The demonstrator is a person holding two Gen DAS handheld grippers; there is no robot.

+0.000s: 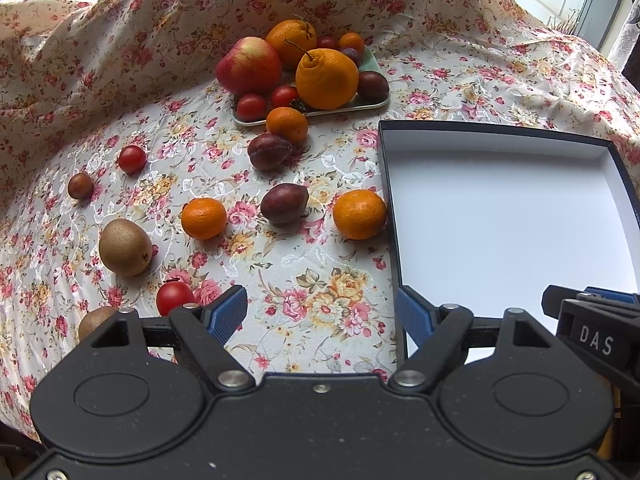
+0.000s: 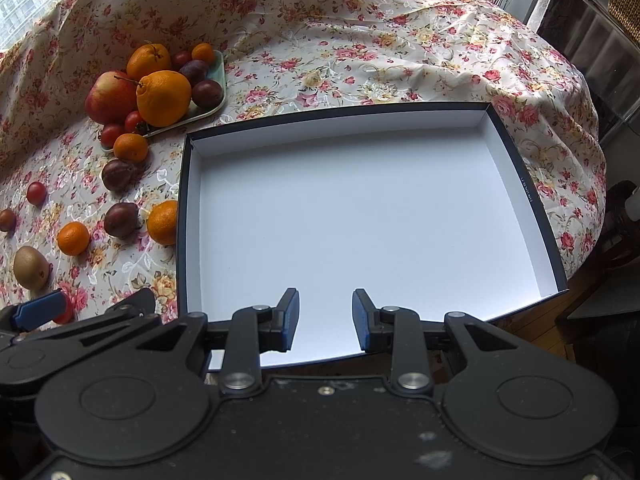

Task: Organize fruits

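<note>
Left hand-held gripper: jaws wide apart, holding nothing, above the flowered cloth on the tabletop, just left of the box.
Right hand-held gripper: jaws apart by a narrower gap, holding nothing, above the near edge of the box.
Box: shallow, dark rim, white inside, no fruit in it.
Tray: far left of the box, with an apple, two big oranges and small fruits.
Loose fruits: mandarin touching or almost touching the box's left wall; plum, kiwi and tomato further left.
</note>
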